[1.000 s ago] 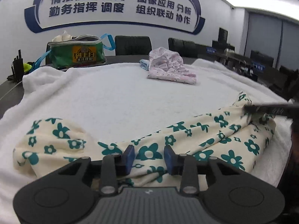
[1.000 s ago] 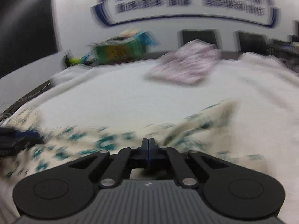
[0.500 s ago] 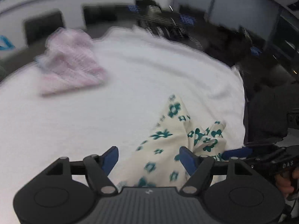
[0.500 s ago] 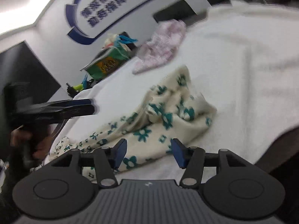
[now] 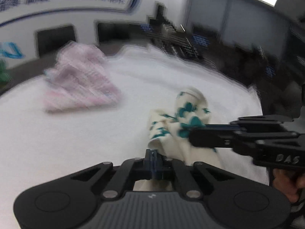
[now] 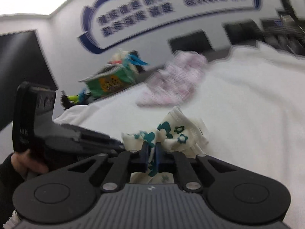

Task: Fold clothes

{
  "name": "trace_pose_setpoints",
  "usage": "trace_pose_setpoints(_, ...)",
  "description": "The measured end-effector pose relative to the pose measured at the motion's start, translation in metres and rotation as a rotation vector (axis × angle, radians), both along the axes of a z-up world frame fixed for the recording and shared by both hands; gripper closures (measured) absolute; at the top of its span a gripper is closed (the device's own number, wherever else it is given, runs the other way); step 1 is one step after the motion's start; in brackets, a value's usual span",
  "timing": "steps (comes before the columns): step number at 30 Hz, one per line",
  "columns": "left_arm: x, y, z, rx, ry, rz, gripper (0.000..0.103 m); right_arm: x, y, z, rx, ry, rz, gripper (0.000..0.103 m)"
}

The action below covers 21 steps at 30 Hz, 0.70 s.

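Note:
The cream garment with teal flowers (image 5: 183,114) is bunched up over the white towel-covered table (image 5: 57,143). My left gripper (image 5: 153,158) has closed to a tight pinch on a lower edge of that garment. In the left wrist view, my right gripper (image 5: 192,135) reaches in from the right and bites the same bunch higher up. In the right wrist view, my right gripper (image 6: 151,152) is shut with flowered fabric (image 6: 171,131) between its pads. My left gripper (image 6: 114,143) comes in from the left and meets the cloth beside it.
A folded pink garment (image 5: 80,84) lies further back on the towel (image 6: 247,114). A green bag (image 6: 108,80) stands at the far left edge. Dark chairs (image 5: 55,38) line the far side. A hand (image 6: 24,160) holds the left gripper's handle.
The garment lay stretched out across the towel; now it is gathered into a bunch. The left gripper swung to its right end. Both grippers opened wide, then shut on the fabric close together.

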State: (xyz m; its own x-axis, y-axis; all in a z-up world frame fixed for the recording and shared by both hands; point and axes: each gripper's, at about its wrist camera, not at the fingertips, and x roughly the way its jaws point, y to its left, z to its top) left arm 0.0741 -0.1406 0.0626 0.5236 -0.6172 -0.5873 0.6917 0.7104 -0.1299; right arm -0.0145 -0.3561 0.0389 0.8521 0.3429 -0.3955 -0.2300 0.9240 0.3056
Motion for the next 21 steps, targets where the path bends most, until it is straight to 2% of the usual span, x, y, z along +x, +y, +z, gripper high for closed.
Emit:
trace_pose_setpoints(4,0.001,0.058,0.038,-0.088,-0.152,0.267,0.103,0.040,0.052,0.050,-0.157,-0.164,0.168,0.098)
trace_pose_setpoints(6,0.010,0.085,0.052,-0.115,-0.188,0.418,0.103,0.070,0.082,0.072,-0.213,-0.216,0.247,0.098)
trace_pose_setpoints(7,0.020,0.094,0.057,-0.103,-0.202,0.498,0.103,0.088,0.095,0.080,-0.234,-0.221,0.275,0.098)
trace_pose_setpoints(9,0.039,0.112,0.065,-0.077,-0.226,0.654,0.103,0.127,0.120,0.091,-0.271,-0.208,0.318,0.098)
trace_pose_setpoints(11,0.067,0.123,0.063,-0.049,-0.201,0.750,0.103,0.167,0.145,0.099,-0.308,-0.185,0.352,0.098)
trace_pose_setpoints(13,0.097,0.127,0.049,0.000,-0.162,0.823,0.102,0.214,0.170,0.089,-0.340,-0.111,0.353,0.098)
trace_pose_setpoints(14,0.111,0.129,0.040,0.026,-0.140,0.860,0.095,0.237,0.182,0.079,-0.353,-0.063,0.345,0.098)
trace_pose_setpoints(15,0.118,0.130,0.032,0.051,-0.098,0.870,0.092,0.258,0.192,0.065,-0.373,-0.006,0.338,0.096)
trace_pose_setpoints(16,0.119,0.133,0.025,0.068,-0.046,0.858,0.084,0.277,0.201,0.049,-0.398,0.057,0.333,0.094)
trace_pose_setpoints(17,0.112,0.138,0.020,0.063,-0.006,0.826,0.080,0.288,0.209,0.036,-0.428,0.104,0.326,0.090)
trace_pose_setpoints(18,0.098,0.145,0.019,0.033,0.015,0.793,0.079,0.294,0.216,0.024,-0.462,0.141,0.317,0.088)
trace_pose_setpoints(19,0.077,0.158,0.021,-0.014,0.016,0.768,0.073,0.289,0.217,0.020,-0.468,0.142,0.318,0.088)
trace_pose_setpoints(20,0.053,0.169,0.023,-0.057,0.004,0.754,0.061,0.278,0.213,0.021,-0.454,0.118,0.327,0.083)
trace_pose_setpoints(21,0.022,0.184,0.026,-0.086,-0.017,0.746,0.055,0.266,0.210,0.022,-0.440,0.094,0.335,0.066)
